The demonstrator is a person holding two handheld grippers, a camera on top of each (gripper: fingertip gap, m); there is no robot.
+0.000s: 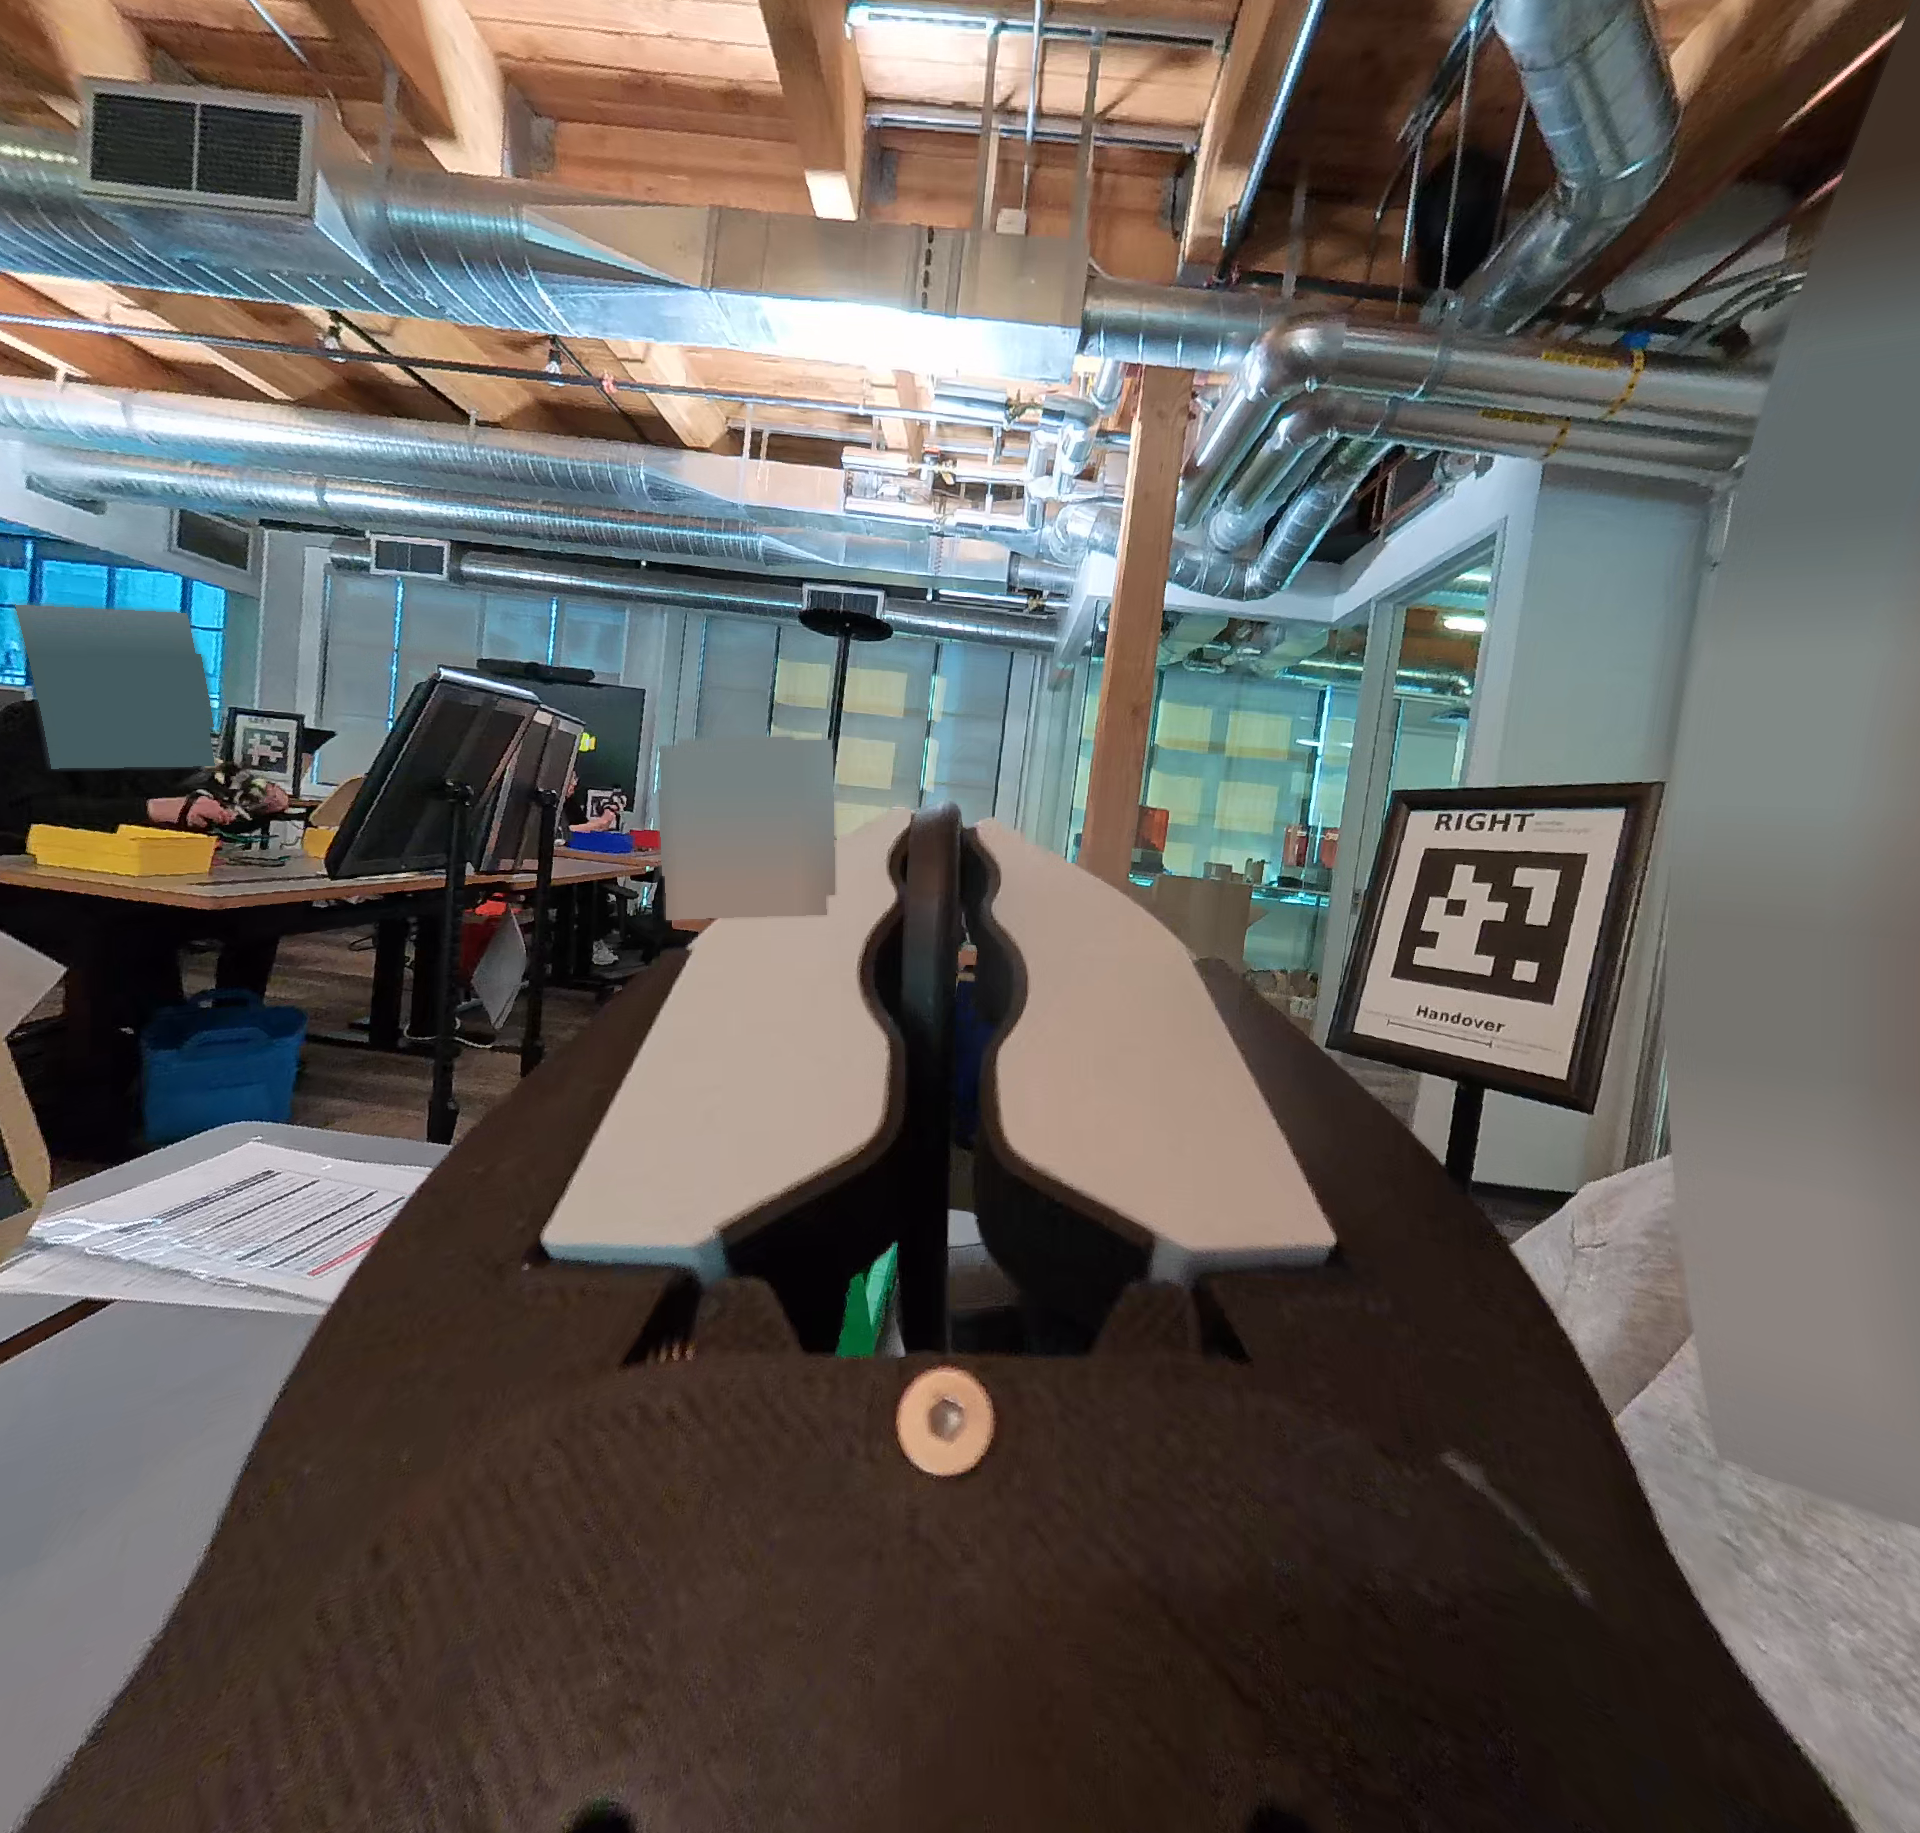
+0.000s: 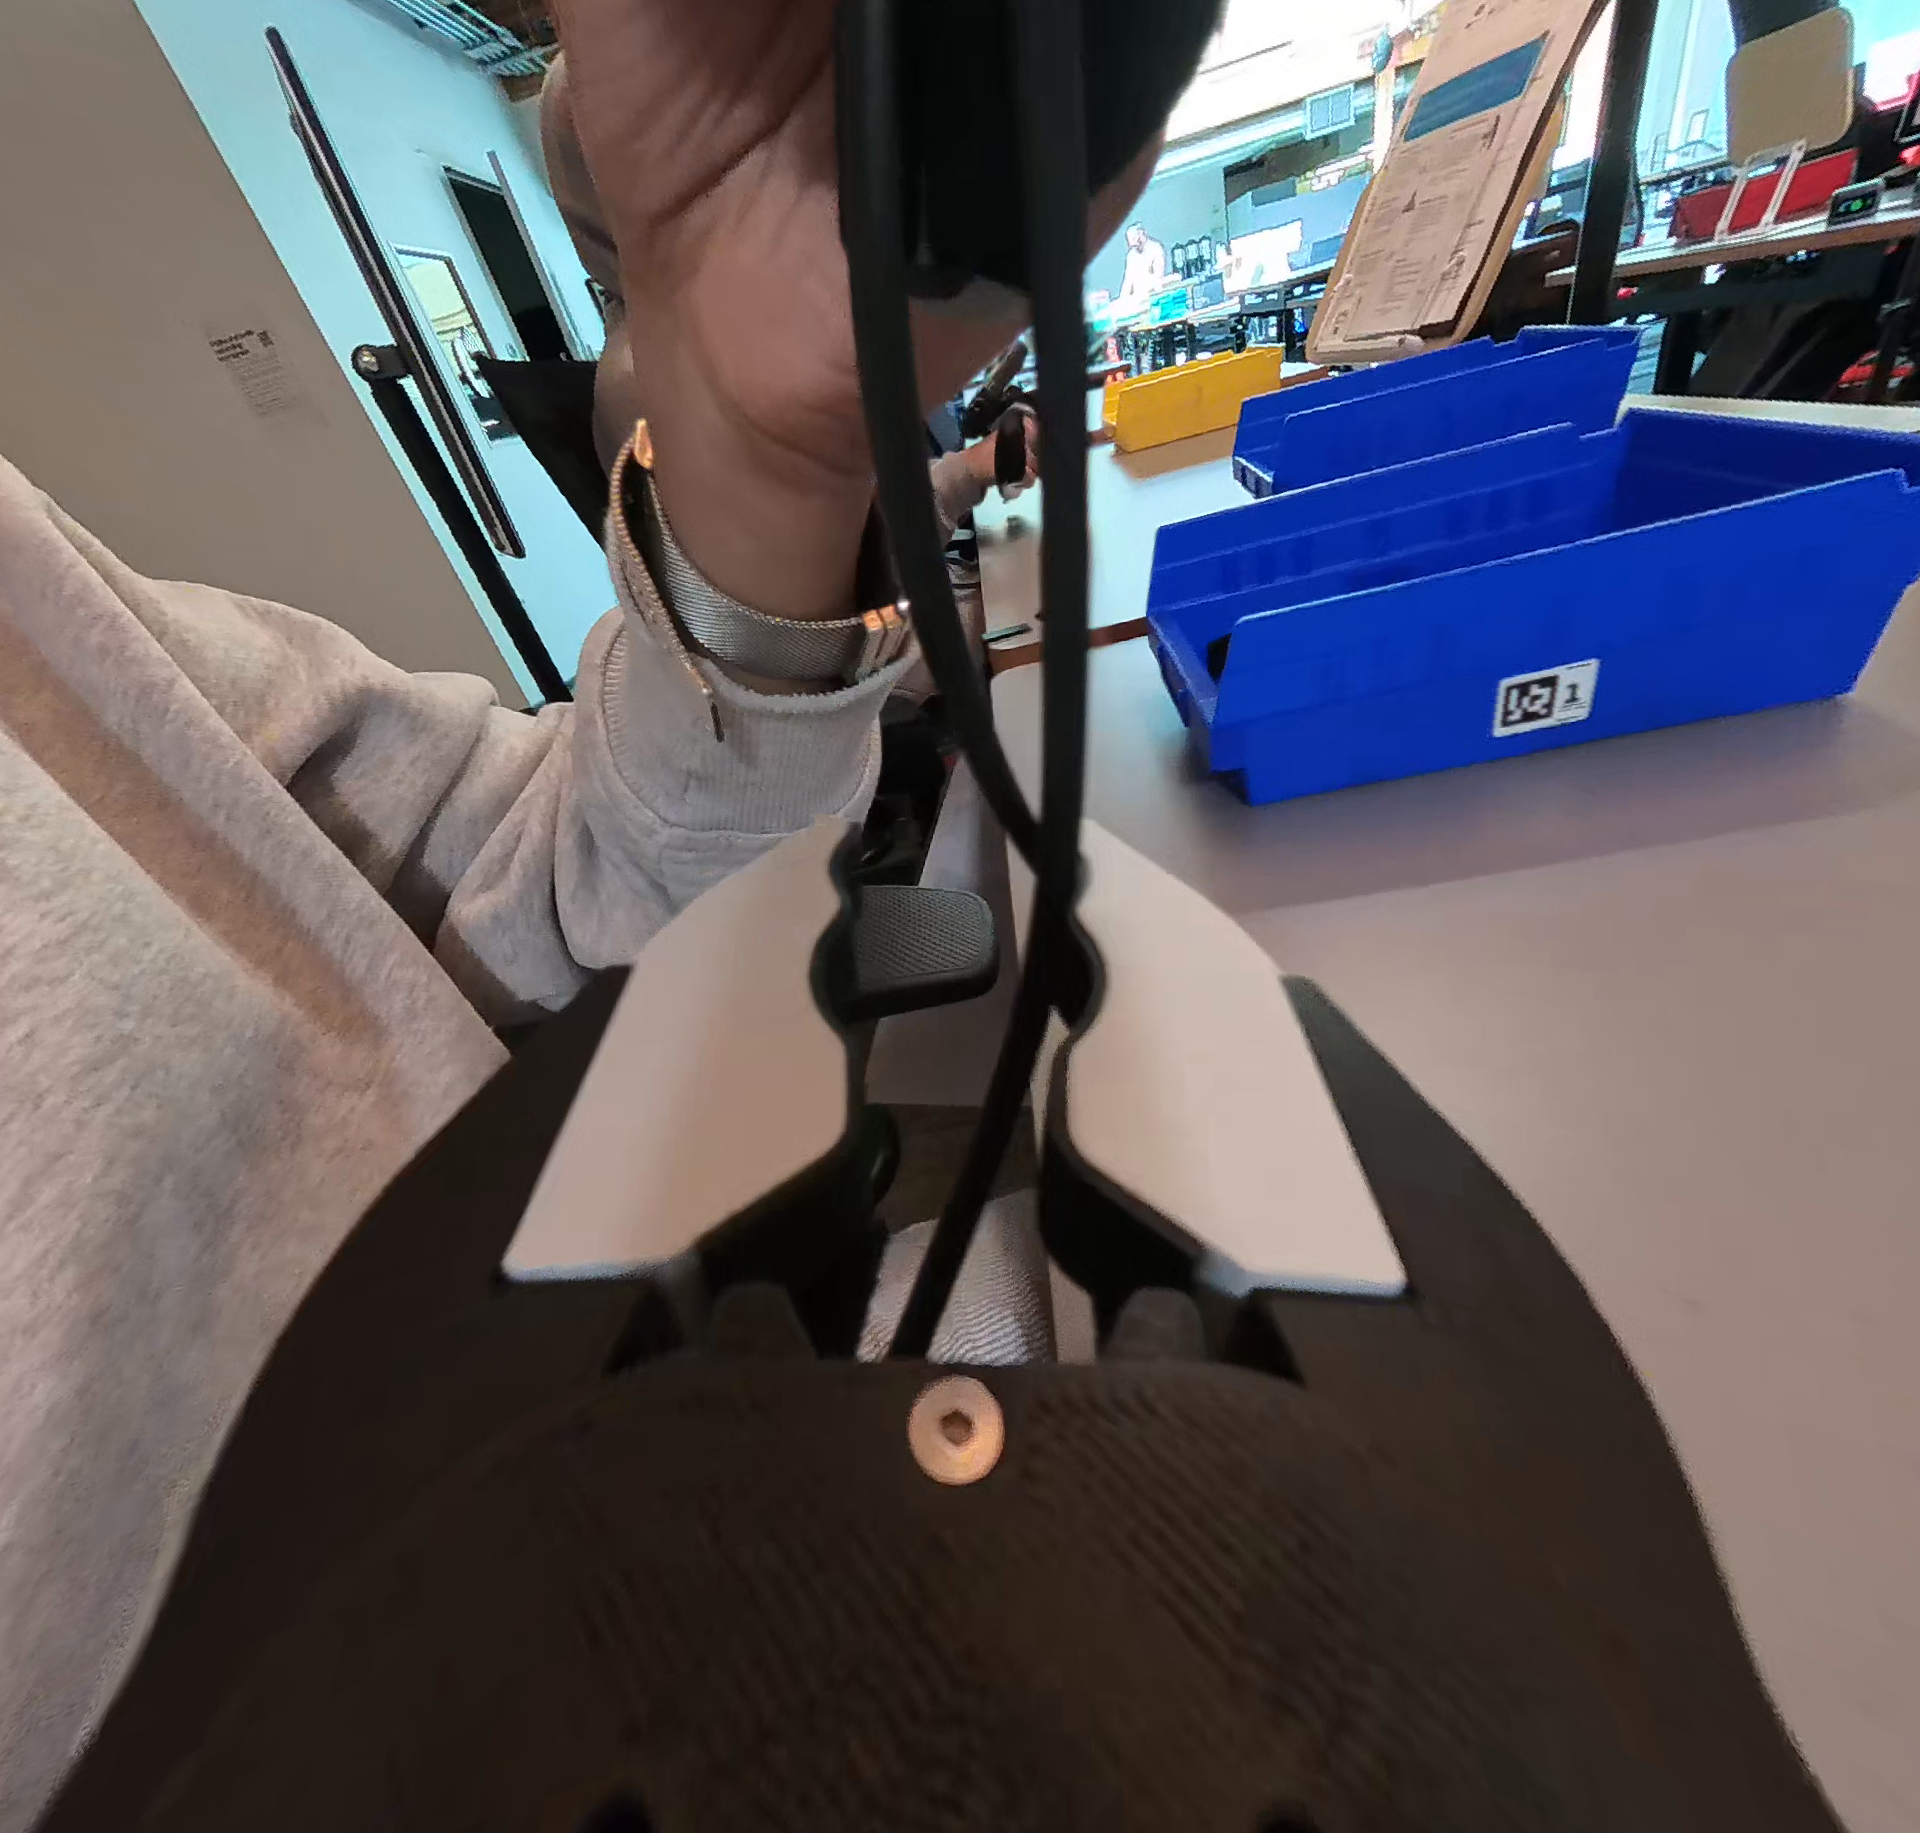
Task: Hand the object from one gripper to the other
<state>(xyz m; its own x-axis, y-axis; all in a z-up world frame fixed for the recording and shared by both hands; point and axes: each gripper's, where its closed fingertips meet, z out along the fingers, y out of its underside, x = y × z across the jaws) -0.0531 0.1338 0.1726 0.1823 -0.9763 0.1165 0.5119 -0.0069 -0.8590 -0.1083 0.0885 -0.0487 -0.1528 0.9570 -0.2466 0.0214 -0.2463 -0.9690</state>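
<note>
The left gripper (image 1: pixel 940 910), raised high, is clenched on the thin black loop (image 1: pixel 928 962), letting it dangle between the parted fingers of the right gripper (image 2: pixel 961 926) below, apparently ready for taking.

Both grippers are matt black plastic with a ribbed printed grain; the left gripper (image 1: pixel 935 853) has smooth pale pads (image 1: pixel 1122 1056), as does the right gripper (image 2: pixel 956 910). The cable (image 2: pixel 1049 536) looks smooth rubbery black (slightly glossy). Ahead: metal mesh watch band (image 2: pixel 748 609), fleecy grey sleeve (image 2: pixel 416 796), glossy blue plastic bin (image 2: pixel 1558 620)
</note>
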